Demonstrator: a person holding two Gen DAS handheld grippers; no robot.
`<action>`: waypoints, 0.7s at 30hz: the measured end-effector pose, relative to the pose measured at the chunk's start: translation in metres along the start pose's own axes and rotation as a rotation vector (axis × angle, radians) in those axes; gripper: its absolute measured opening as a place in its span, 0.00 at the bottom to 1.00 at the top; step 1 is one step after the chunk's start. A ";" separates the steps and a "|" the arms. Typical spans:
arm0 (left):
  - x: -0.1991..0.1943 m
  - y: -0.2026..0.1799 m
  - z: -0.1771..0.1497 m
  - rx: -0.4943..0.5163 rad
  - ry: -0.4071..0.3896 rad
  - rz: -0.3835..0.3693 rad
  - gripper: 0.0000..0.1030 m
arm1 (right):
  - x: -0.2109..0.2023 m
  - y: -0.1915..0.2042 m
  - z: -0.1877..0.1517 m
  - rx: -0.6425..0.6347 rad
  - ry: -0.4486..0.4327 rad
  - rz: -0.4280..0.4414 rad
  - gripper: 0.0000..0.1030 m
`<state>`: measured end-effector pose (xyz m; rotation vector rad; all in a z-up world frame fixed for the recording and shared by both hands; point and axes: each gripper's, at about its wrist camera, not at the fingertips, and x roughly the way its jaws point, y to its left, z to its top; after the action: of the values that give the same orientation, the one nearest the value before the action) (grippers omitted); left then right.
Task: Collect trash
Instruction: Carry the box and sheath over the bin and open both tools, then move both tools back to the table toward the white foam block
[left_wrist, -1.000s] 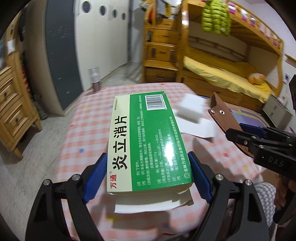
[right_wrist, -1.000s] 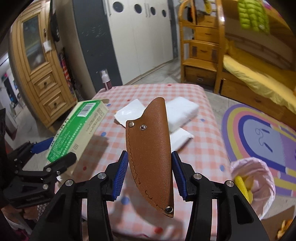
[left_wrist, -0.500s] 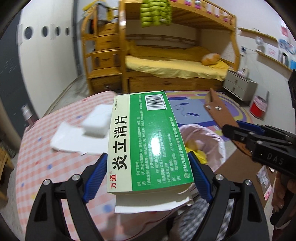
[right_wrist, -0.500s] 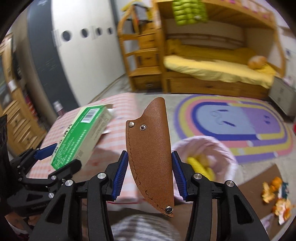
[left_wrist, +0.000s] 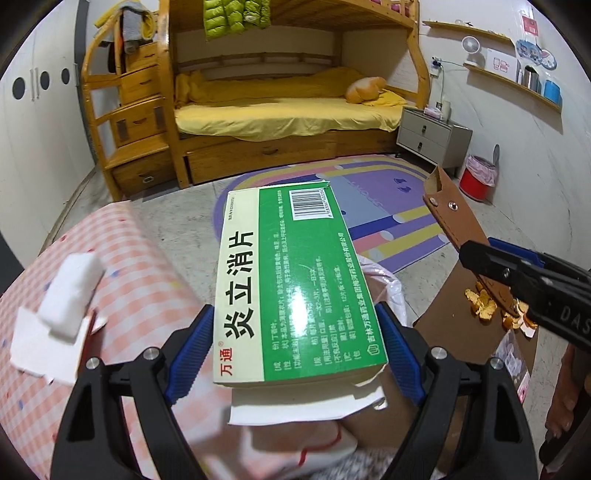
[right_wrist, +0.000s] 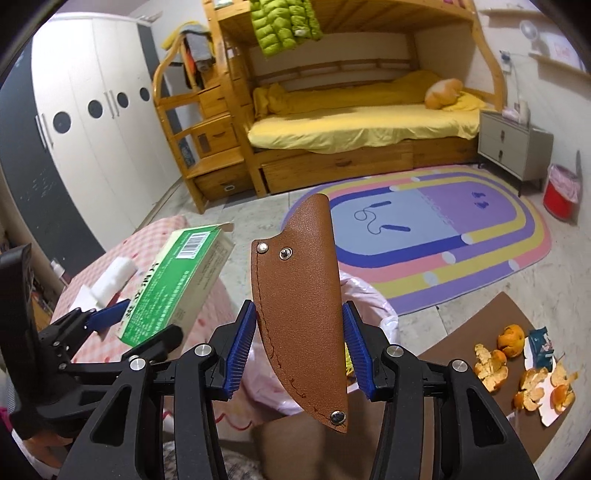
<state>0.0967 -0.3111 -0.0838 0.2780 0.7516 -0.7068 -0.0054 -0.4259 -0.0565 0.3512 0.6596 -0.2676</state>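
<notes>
Left gripper (left_wrist: 295, 354) clamps green box (left_wrist: 295, 280), right gripper (right_wrist: 299, 347) clamps brown sheath (right_wrist: 299, 295); both over pink bag (right_wrist: 365, 299).

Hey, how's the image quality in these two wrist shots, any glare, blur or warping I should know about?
Left wrist view: a bright glare patch washes out some print on the green box held by the left gripper; the white foam block looks soft. Right wrist view: the brown leather sheath in the right gripper is sharp. Both: fisheye bends the bunk bed, corners dark.
</notes>
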 end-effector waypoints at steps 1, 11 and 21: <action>0.005 -0.003 0.003 0.003 -0.005 -0.005 0.81 | 0.002 -0.003 0.000 0.008 0.000 0.002 0.47; 0.010 0.012 0.017 -0.005 -0.059 0.030 0.93 | 0.049 -0.017 0.014 0.061 0.027 0.026 0.64; -0.010 0.056 -0.001 -0.118 -0.029 0.147 0.93 | 0.044 -0.015 0.011 0.086 0.061 -0.006 0.72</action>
<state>0.1287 -0.2638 -0.0781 0.2128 0.7340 -0.5241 0.0287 -0.4495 -0.0796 0.4407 0.7106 -0.2925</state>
